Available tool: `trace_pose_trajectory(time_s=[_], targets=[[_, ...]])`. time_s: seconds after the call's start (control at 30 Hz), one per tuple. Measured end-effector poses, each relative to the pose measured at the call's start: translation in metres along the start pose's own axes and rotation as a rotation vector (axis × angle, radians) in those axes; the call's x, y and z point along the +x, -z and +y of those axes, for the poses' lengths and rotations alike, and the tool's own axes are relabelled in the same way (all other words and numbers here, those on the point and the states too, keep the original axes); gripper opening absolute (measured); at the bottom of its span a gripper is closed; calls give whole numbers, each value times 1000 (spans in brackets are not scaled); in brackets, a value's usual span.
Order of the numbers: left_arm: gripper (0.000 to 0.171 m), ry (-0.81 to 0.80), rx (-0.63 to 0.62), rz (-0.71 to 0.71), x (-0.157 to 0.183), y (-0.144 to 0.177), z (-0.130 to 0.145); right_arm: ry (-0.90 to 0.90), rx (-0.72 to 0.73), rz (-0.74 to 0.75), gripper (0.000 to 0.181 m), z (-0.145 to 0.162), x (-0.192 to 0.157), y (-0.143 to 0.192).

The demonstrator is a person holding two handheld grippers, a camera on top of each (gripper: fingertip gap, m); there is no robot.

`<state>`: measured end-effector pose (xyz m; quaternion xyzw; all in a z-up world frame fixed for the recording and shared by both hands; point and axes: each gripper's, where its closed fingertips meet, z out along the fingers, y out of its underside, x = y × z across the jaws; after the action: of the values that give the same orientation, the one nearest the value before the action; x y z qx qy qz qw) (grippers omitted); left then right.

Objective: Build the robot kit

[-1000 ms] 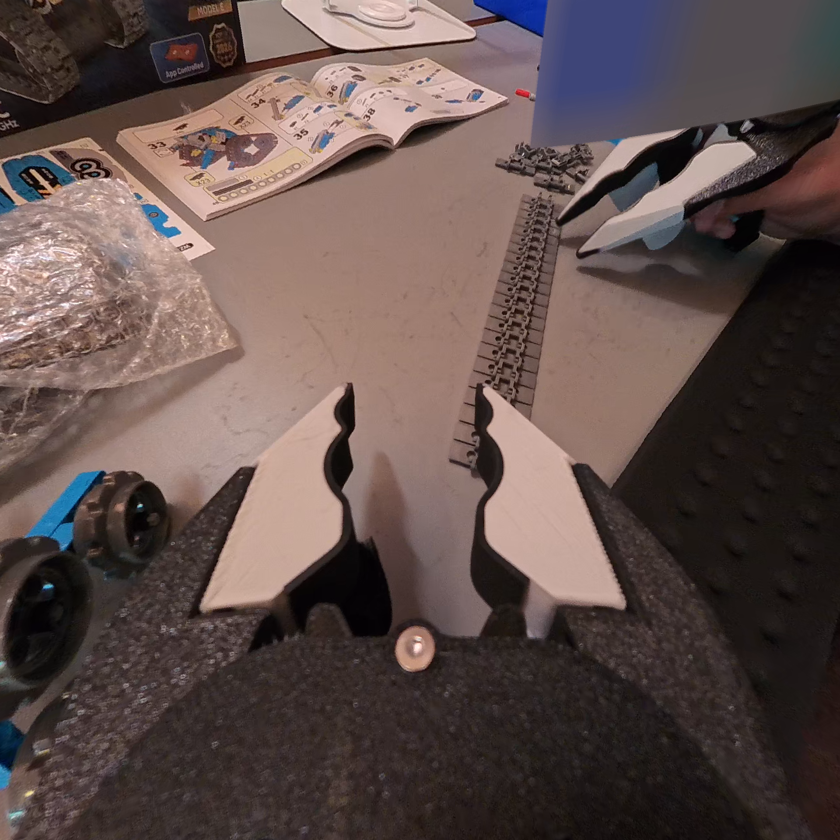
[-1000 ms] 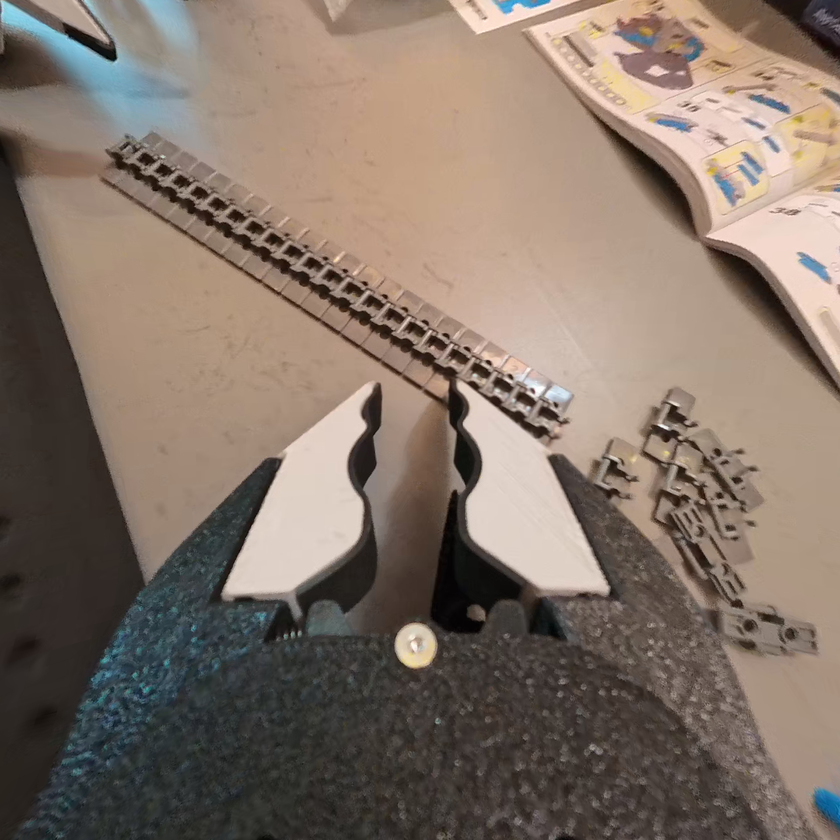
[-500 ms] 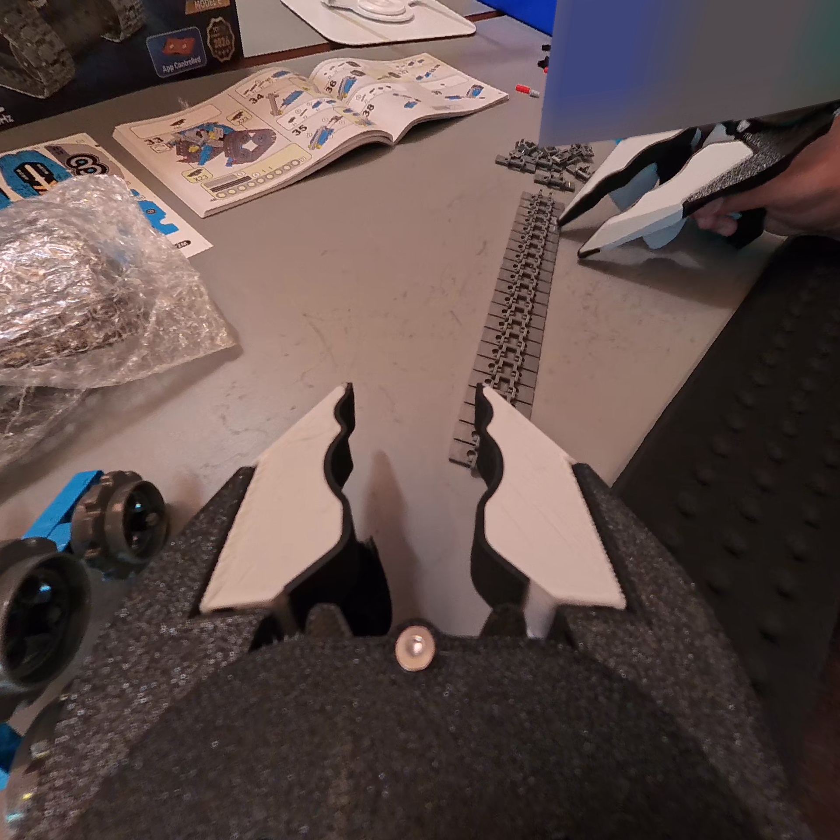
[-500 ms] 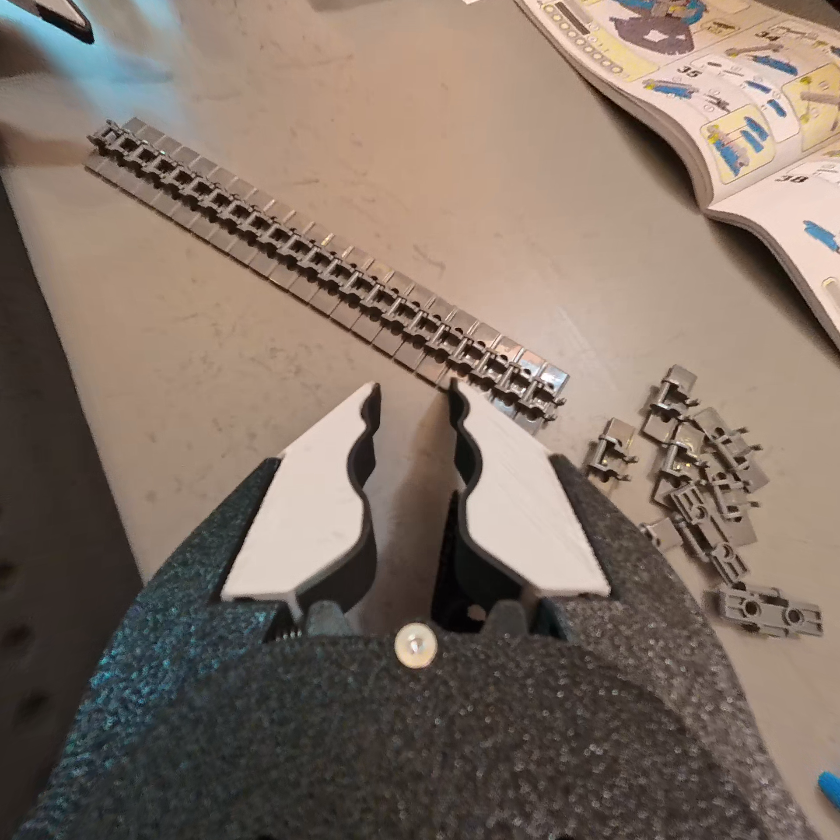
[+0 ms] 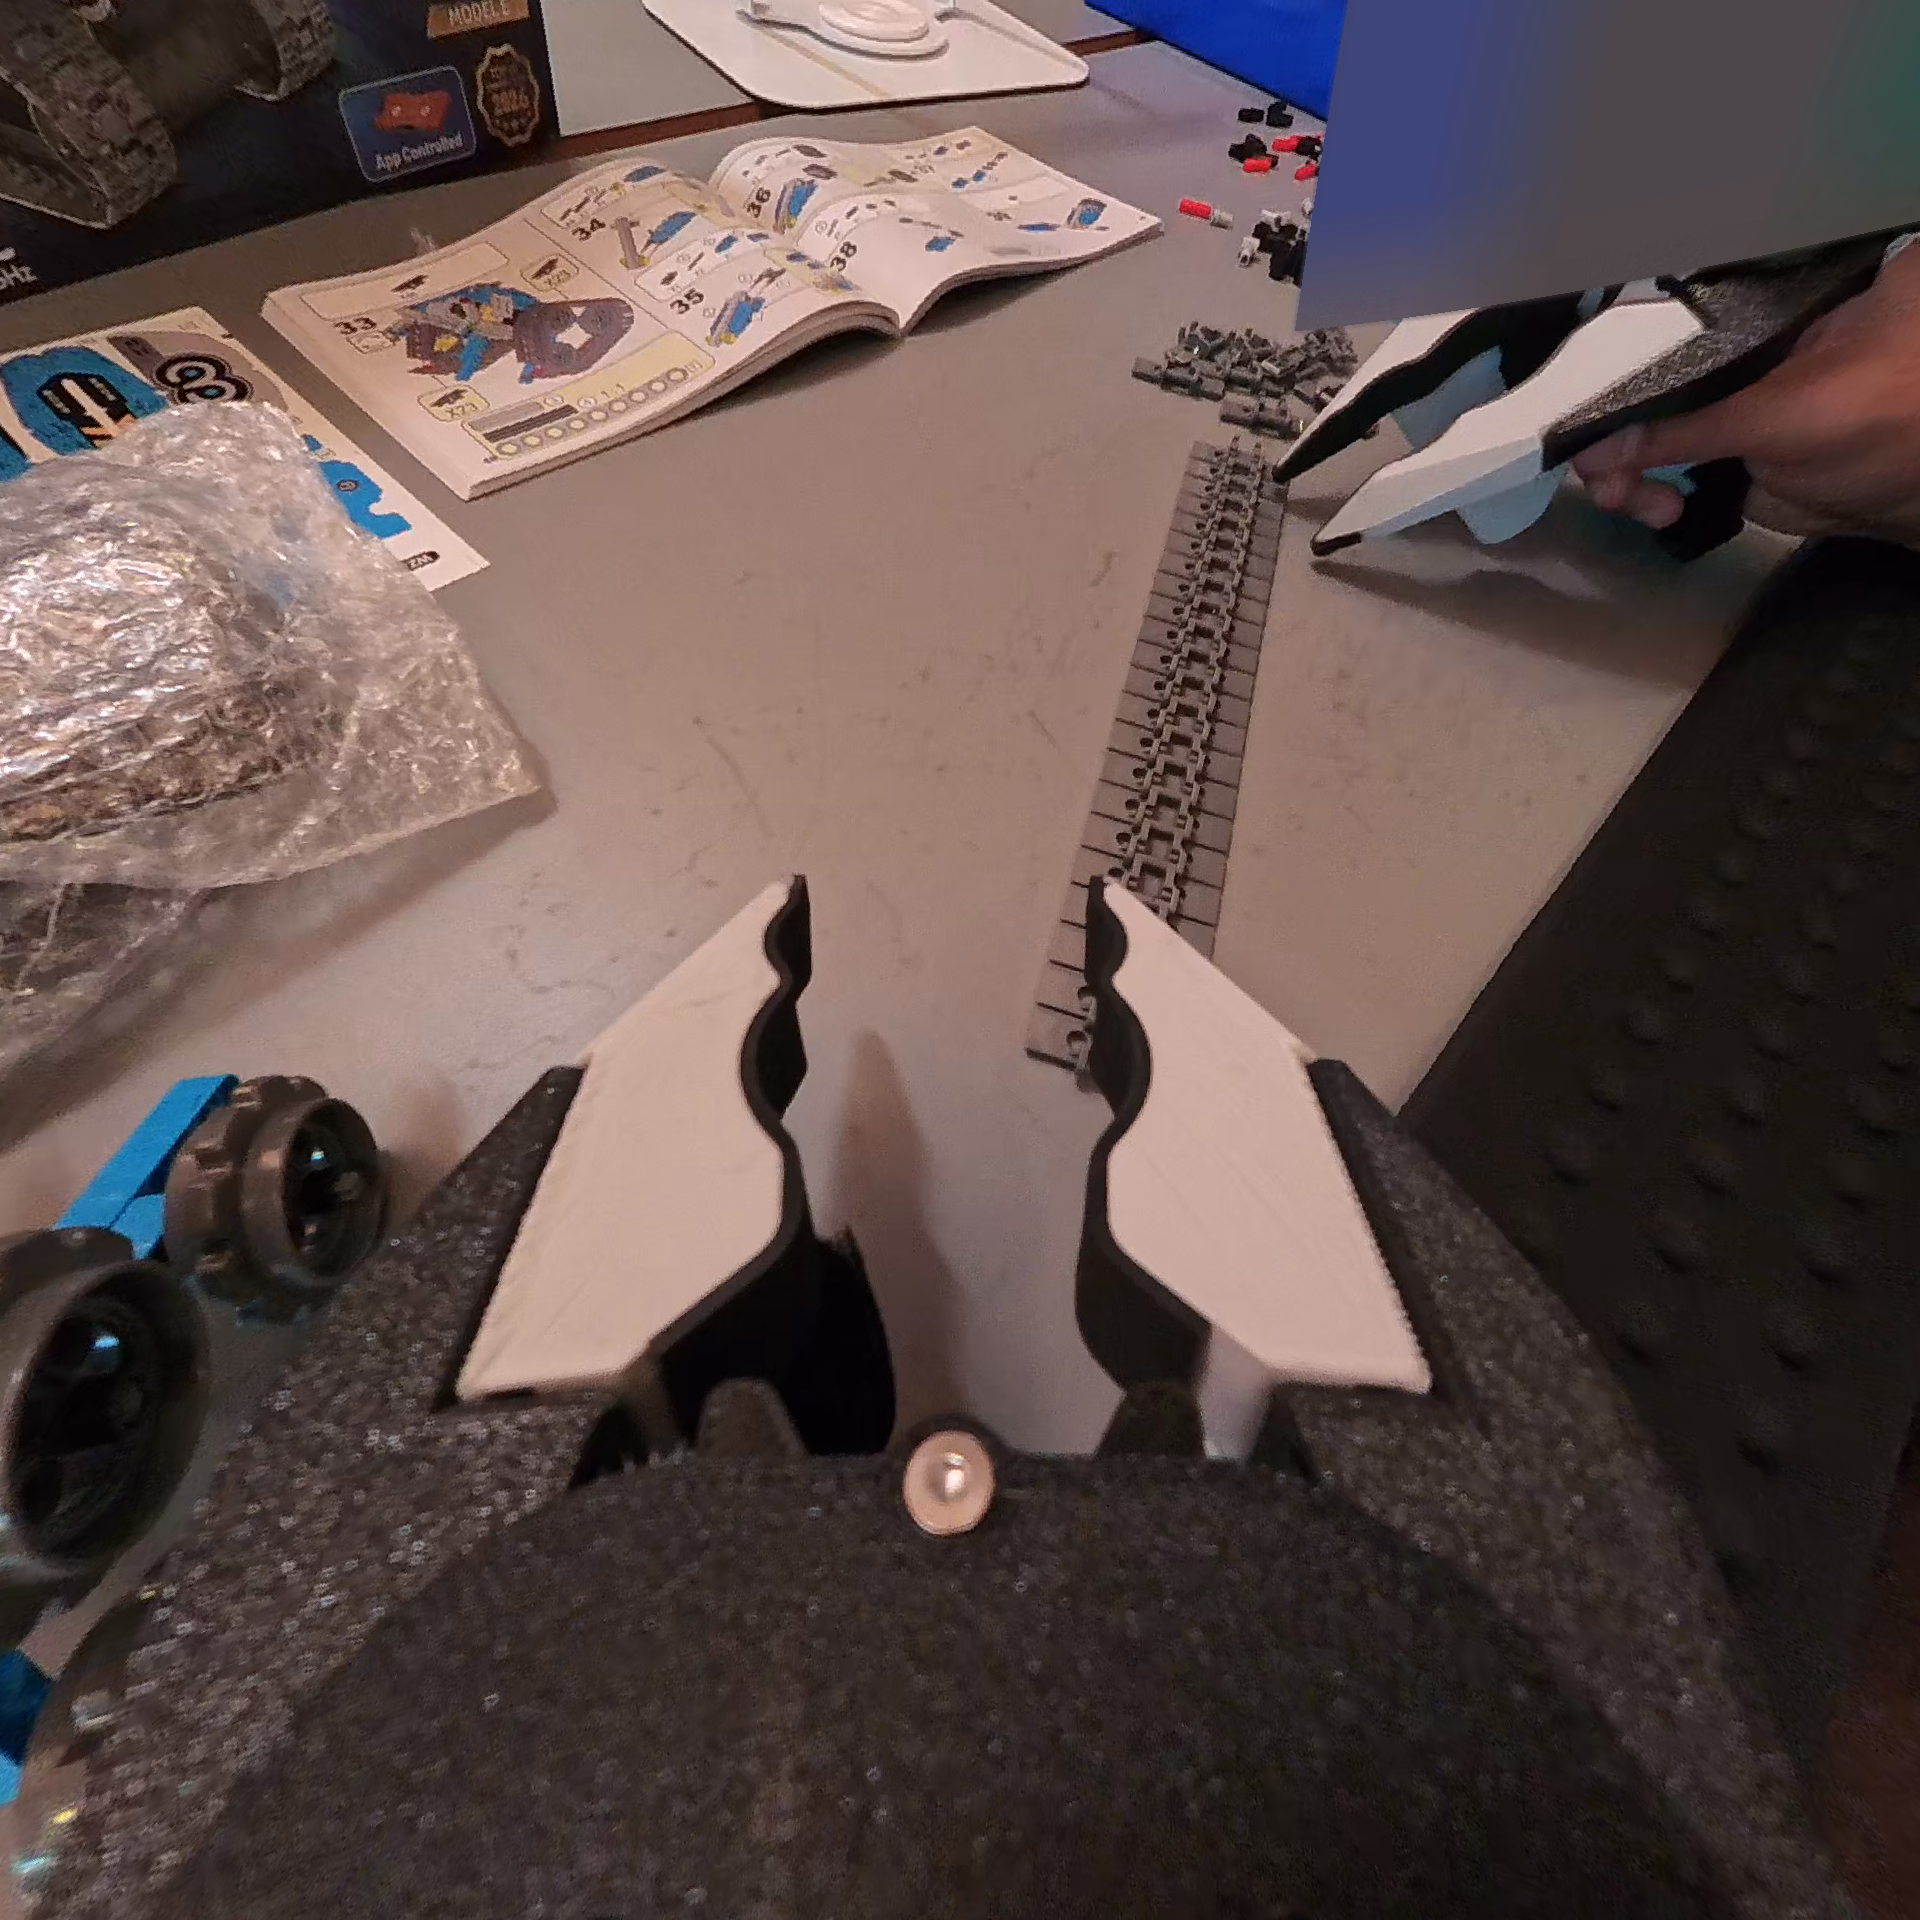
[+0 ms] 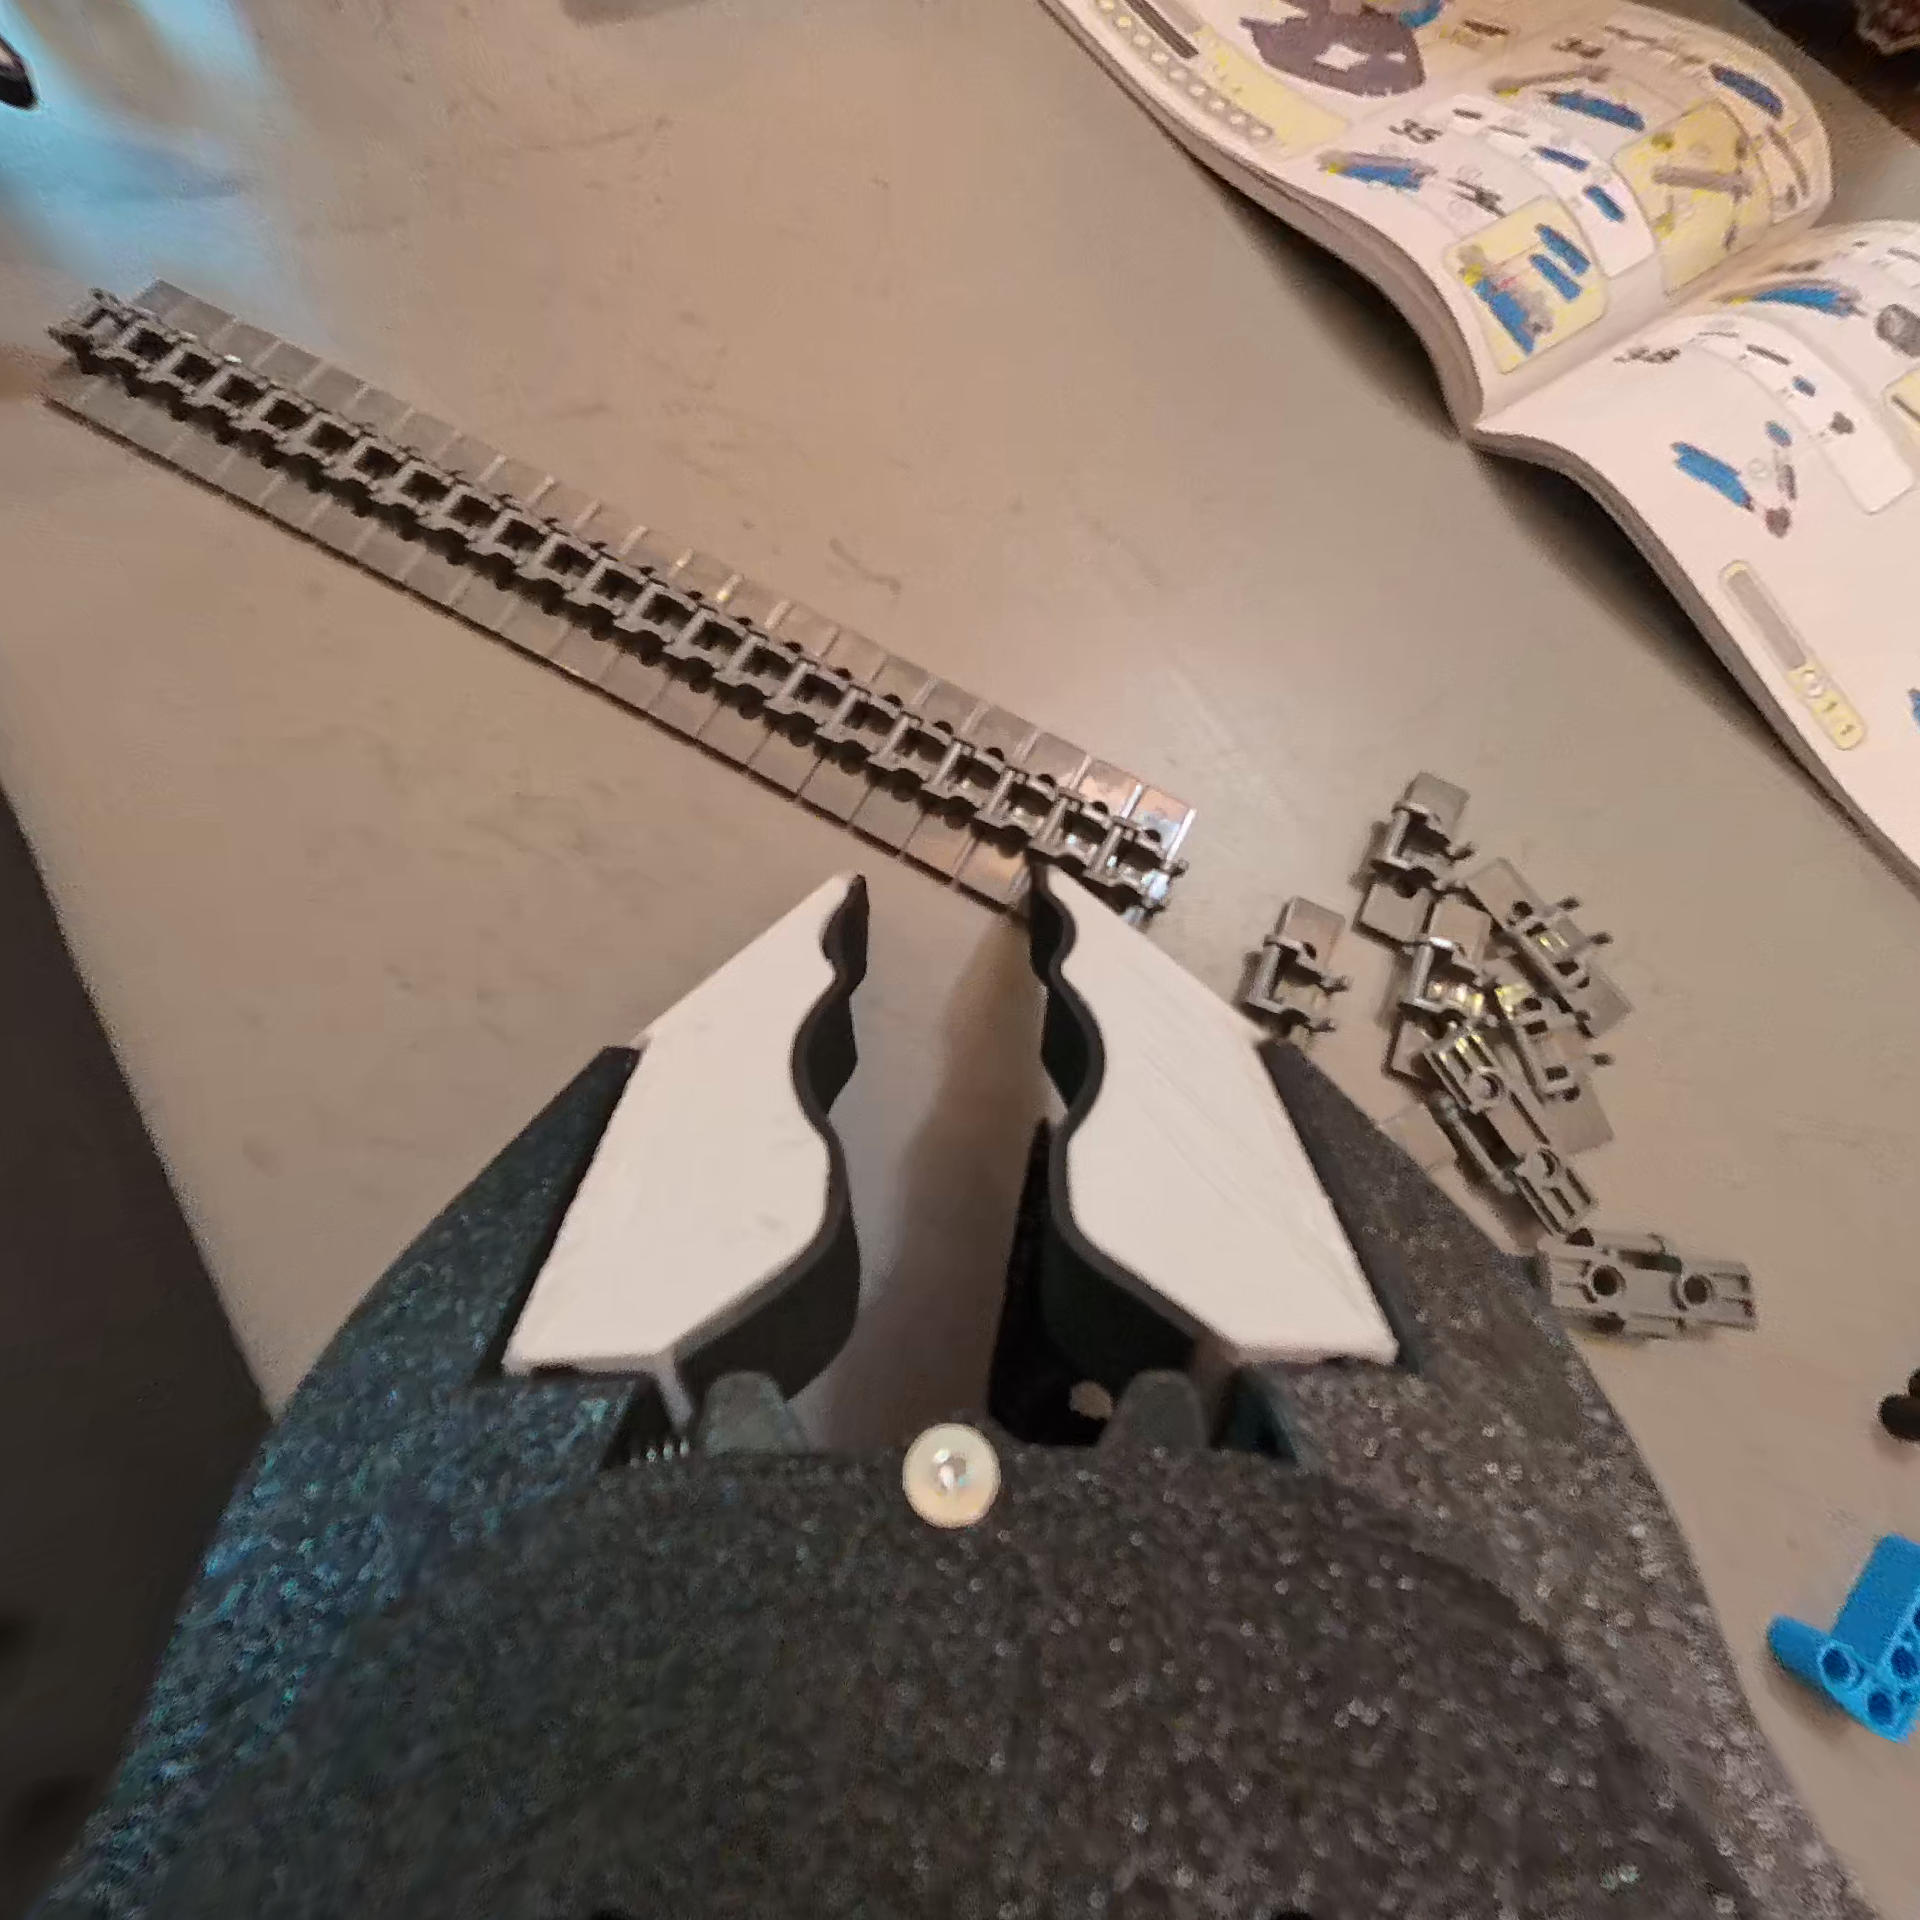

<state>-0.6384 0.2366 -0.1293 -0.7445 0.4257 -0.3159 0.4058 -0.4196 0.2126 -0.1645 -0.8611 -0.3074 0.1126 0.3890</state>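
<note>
Right fingers [image 6: 1101, 997] parted beside track strip [image 6: 623, 613] end, left fingers [image 5: 1164, 1039] at opposite end

Grey table [image 5: 831, 644], linked track strip [image 5: 1184, 727], loose links [image 6: 1496, 997], open booklet [image 5: 707, 281], perhaps bagged parts [image 5: 187, 644]

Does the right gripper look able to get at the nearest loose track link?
Probably yes. The right gripper is open and empty, and the loose link lies on bare table just beside it, apart from the pile.

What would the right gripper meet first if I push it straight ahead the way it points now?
Most likely the near end of the grey track strip, lying just past the open right gripper. The loose track links sit off to its right, out of line. Height above the table is unclear.
</note>
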Motion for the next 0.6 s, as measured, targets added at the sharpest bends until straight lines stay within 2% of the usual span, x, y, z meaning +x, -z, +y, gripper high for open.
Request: trace_pose_trajectory(time_s=[0.47, 0.6], targets=[[53, -5, 3, -2, 0, 0, 0, -15, 15, 40, 29, -1, 11, 5], [53, -7, -7, -1, 0, -1, 1, -57, -14, 15, 31, 7, 14, 2]])
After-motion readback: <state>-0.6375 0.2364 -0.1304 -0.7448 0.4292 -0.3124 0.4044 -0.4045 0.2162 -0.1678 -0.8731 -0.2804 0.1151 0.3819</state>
